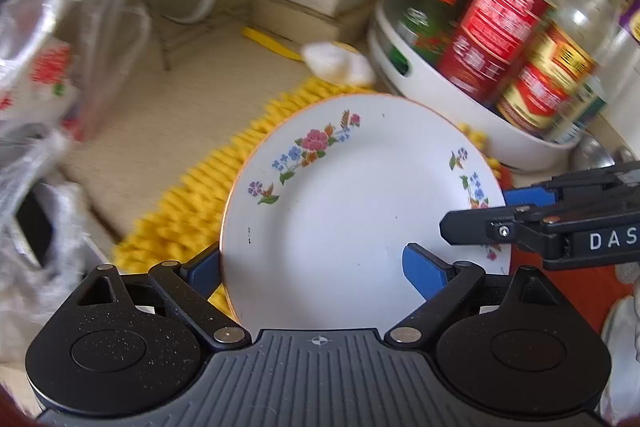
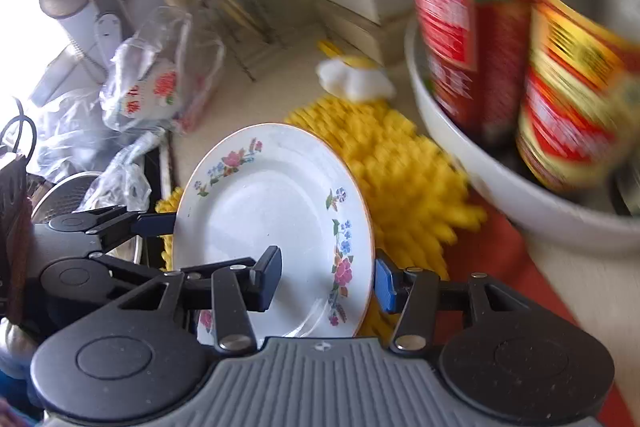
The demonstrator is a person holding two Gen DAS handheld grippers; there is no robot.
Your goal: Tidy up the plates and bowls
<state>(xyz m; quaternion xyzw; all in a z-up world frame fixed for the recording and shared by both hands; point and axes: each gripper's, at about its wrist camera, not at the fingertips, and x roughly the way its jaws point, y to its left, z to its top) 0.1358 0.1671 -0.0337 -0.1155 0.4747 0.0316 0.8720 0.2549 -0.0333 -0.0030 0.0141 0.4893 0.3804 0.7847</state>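
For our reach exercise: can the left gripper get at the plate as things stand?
Likely yes: the left gripper straddles the rim of the plate with wide jaws, nothing blocking; the right gripper is at the far rim.

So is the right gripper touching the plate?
Touching. Right wrist view: the right gripper has a dark finger on the plate face and its blue pad against the rim.

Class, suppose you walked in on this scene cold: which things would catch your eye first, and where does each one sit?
The white floral plate dominates the middle, tilted between both grippers: the left gripper straddles its near-left edge, and the right gripper straddles its right rim. Behind and beneath it lies a bright yellow shaggy mat. To the right, red-labelled bottles stand in a white tray.
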